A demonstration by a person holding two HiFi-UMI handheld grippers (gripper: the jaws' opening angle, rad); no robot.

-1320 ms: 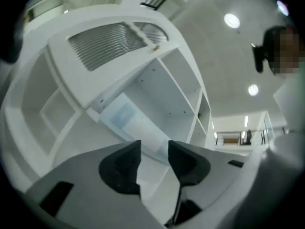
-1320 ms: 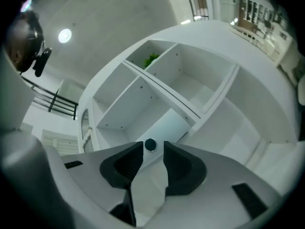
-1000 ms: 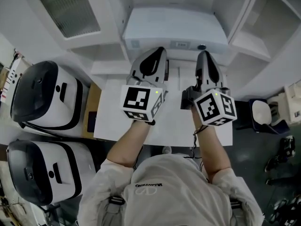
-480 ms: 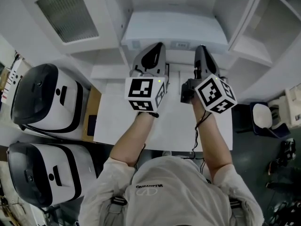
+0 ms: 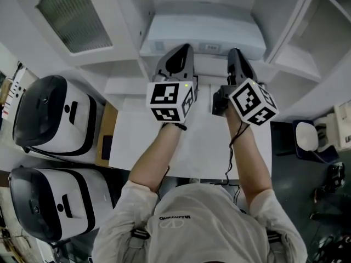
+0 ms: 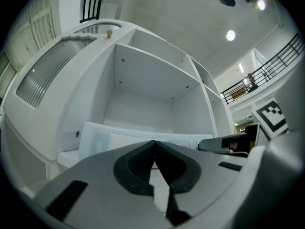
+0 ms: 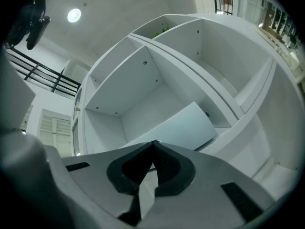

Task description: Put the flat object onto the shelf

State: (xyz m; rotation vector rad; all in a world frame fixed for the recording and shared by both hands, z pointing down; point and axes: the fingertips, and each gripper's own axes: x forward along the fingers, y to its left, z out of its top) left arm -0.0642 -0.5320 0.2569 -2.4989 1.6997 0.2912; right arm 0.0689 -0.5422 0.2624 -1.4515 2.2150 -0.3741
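White panel point(image 5: 203, 32) is resting partly inside the shelf point(image 6: 143, 75). The left hand-held gripper point(image 6: 154, 147) and right hand-held gripper point(image 7: 153, 147) are pinching its near edge. The placing step seems to be nearing its end, likely needing a level push deeper before release.

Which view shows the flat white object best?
Head view: the flat white object shows nearly whole from above, lying in the shelf. The left gripper view shows only its long near side. The right gripper view shows one tilted end, with its lower part cut off.
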